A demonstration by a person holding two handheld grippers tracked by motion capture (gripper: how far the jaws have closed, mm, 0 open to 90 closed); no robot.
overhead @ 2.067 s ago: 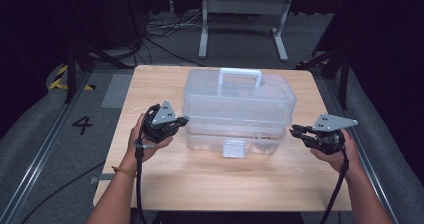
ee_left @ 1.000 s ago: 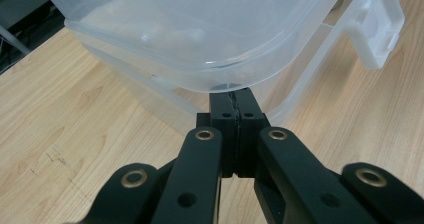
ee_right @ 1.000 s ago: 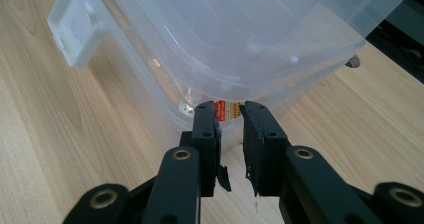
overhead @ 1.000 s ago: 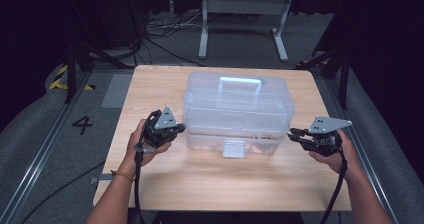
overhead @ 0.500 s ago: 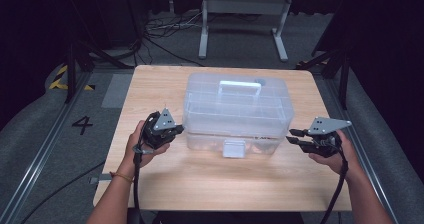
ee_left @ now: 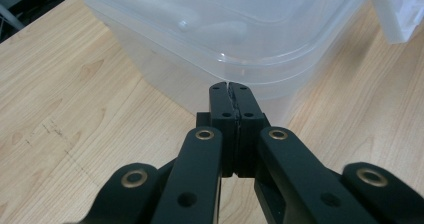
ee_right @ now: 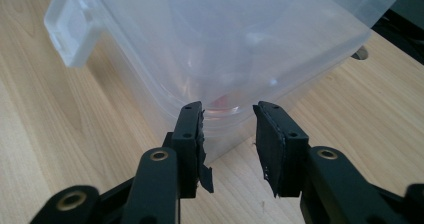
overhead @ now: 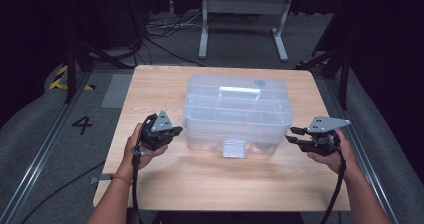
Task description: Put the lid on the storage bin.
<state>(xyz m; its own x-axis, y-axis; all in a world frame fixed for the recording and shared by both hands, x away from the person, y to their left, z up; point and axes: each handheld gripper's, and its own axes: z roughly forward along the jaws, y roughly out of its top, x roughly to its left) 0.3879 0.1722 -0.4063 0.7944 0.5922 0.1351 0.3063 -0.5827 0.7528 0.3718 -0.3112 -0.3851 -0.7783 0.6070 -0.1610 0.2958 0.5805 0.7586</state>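
Dark grey carpet and black drapes surround a pale wooden bench (overhead: 165,184) in the high view, with a white metal stand (overhead: 243,14) on the floor behind it. A clear plastic storage box (overhead: 237,111) sits lid-on at the middle of the bench, its white handle lying flat on top and a white latch (overhead: 233,148) on the near wall. The left claw (overhead: 172,132) is held just beside the box's near left corner, the right claw (overhead: 291,135) just beside its near right corner, each in one of the person's hands.

From the left gripper view, the left claw (ee_left: 231,91) is fully closed with nothing between its pads, its tips right at the box's (ee_left: 210,29) lid rim at the corner.

From the right gripper view, the right claw (ee_right: 229,115) has just been opening; its pads stand apart, with the box's (ee_right: 240,39) rounded corner just ahead of the gap and neither pad pressing on it.
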